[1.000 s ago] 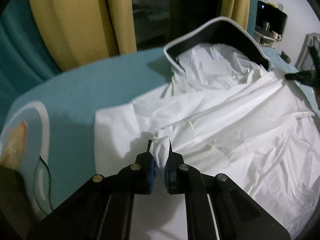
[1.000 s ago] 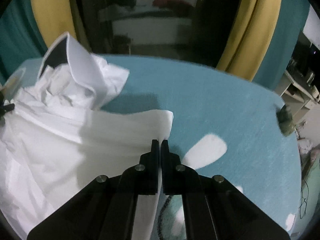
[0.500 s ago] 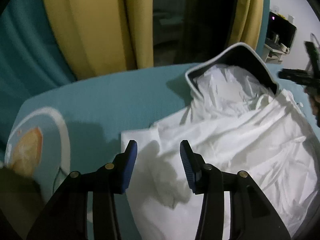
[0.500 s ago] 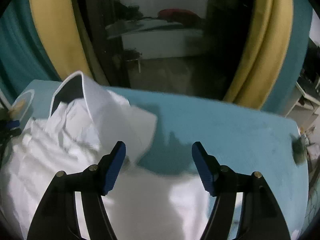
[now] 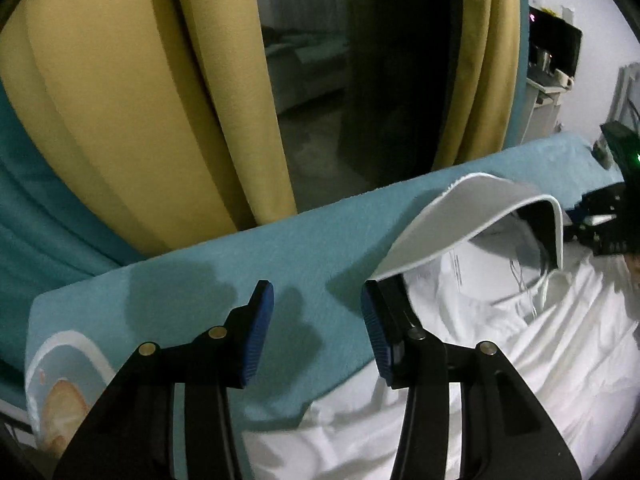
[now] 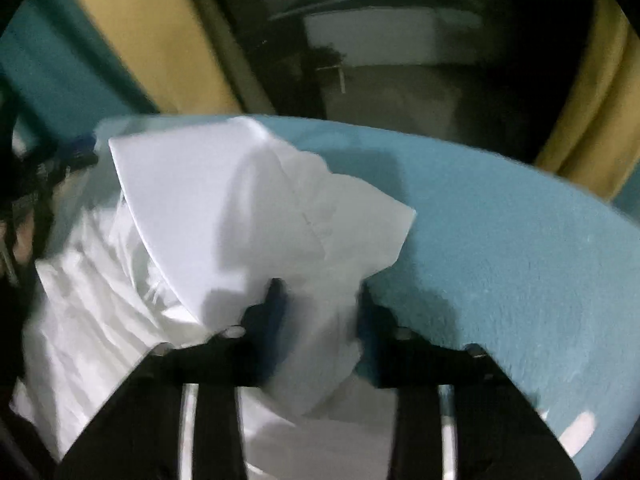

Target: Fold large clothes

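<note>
At the lower middle of the left wrist view, the left gripper (image 5: 316, 332) hangs with its blue-padded fingers (image 5: 256, 336) spread apart, grasping nothing, above the teal fleece blanket (image 5: 248, 264). The crumpled white hooded garment (image 5: 520, 340) fills the lower right, hood (image 5: 480, 216) standing up. In the blurred right wrist view, the right gripper (image 6: 320, 312) is released too, white cloth bunched between its parted fingers.

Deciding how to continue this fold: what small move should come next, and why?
Probably close the right claw on the hood: it is open with the white cloth bunched between its fingers, while the left claw hangs open over bare blue bedding.
</note>
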The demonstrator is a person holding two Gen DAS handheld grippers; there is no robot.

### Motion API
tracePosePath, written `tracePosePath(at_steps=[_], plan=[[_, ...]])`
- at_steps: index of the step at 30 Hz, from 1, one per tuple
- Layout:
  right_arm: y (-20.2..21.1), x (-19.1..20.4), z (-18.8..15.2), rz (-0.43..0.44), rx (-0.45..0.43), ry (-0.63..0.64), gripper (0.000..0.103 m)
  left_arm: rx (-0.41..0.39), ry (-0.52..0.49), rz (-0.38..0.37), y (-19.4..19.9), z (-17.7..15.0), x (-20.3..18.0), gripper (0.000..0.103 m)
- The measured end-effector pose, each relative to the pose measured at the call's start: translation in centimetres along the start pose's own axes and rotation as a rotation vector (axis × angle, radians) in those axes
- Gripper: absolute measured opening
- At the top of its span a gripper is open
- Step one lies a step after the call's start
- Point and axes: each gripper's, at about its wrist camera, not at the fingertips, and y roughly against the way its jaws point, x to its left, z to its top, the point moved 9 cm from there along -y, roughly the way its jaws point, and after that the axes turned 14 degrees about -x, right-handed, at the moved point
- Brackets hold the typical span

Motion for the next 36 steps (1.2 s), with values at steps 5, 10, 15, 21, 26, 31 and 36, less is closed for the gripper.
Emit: tracePosePath(at_steps=[5,10,15,21,26,31,36], plan=[[2.4,0.5,2.7,-0.247,-0.139,0.387,0.009,-0.005,0.042,-0.043,-2.1,1.4,0.6,0.050],[5.1,1.6,5.3,-0.412,-0.303,0.662,0.009,-0.018,0.066,-0.059,-3.8,3.1,0.6,0.056],[3.5,-0.6,2.8,-0.325,-0.220,0.568,0.014,0.073,0.003,-0.228,-6.4,0.3,-4.7,0.057],[0.8,-6.7,1.3,0.016,-0.041,-0.087,0.048,0.111,0.045,-0.250,-7.4,-1.2,-5.1,0.061],[0.8,-5.9,1.8,0.227,-0.019,-0.200,0.051,0.110,0.022,-0.345,-6.7,-2.1,-6.4,0.061],[0.0,-3.2,2.5,0.132,-0.049,0.019,0.011,0.059,-0.095,-0.351,-5.1,-2.2,-8.3,0.035],[2.1,1.1,4.0,-0.226,-0.246,0.511,0.010,-0.089,-0.256,-0.221,-1.9,-0.7,-9.9,0.017]])
